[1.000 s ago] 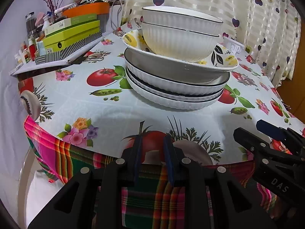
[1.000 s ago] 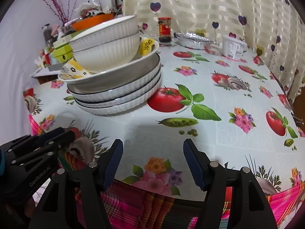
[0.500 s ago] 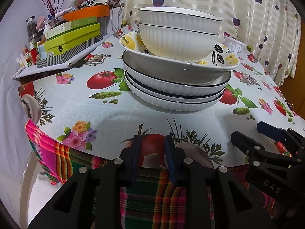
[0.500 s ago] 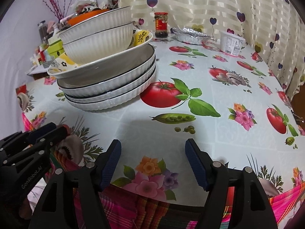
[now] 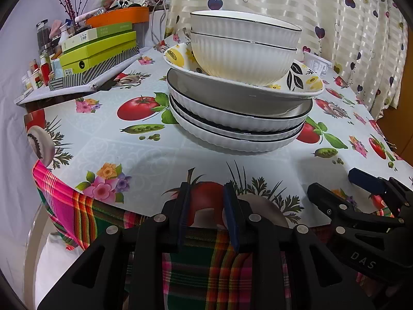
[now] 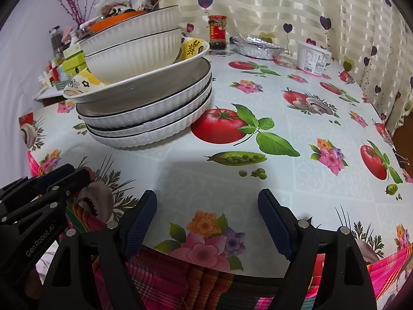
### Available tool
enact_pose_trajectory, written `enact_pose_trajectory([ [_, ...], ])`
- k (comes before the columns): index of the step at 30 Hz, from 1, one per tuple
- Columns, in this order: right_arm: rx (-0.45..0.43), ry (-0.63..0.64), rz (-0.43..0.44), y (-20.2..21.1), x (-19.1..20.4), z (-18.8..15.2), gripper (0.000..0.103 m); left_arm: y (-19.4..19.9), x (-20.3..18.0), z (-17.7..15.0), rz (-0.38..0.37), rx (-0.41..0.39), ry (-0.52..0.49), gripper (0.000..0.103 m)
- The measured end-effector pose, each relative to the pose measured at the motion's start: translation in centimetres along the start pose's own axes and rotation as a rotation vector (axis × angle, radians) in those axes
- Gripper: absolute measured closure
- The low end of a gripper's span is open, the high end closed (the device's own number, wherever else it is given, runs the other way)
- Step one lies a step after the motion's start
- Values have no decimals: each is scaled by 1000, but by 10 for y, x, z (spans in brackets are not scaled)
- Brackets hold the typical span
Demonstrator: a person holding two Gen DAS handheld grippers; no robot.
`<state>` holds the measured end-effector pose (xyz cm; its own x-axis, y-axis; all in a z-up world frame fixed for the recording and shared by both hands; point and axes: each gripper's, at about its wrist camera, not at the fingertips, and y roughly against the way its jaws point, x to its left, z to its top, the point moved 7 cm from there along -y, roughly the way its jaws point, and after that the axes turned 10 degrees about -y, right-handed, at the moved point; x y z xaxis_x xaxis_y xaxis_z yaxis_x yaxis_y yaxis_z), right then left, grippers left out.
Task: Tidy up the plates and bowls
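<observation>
Left gripper (image 5: pixel 207 215) sits level, its blue-padded fingers (image 5: pixel 182 214) drawn near each other with a narrow gap, nothing between them. Right gripper (image 6: pixel 207 222) has its fingers (image 6: pixel 140 218) spread wide, nothing between them either. Each shows beside the other's fingers, side by side, apart.

A table (image 6: pixel 304 134) fills the room's near side, covered by a pale oilcloth (image 5: pixel 108 152) printed with tomatoes, peas, mushrooms and flowers; a pink and green plaid cloth (image 5: pixel 206 266) hangs below its edge; behind it a cream striped curtain (image 6: pixel 284 2) dotted with purple hearts spans the back; a plain white wall (image 5: pixel 28 2) stands at the left; a strip of brown wood (image 5: pixel 405 108) shows at the far right; light is even and soft.
</observation>
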<state>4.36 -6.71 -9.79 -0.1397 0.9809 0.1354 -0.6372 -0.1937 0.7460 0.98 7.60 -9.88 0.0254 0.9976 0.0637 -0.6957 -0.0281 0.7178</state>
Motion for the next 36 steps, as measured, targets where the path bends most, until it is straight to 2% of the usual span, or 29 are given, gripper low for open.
enact_pose_trajectory([
  [36,1,-1,0,0,0,0,21,0,-1,1,8,2,-8,76],
])
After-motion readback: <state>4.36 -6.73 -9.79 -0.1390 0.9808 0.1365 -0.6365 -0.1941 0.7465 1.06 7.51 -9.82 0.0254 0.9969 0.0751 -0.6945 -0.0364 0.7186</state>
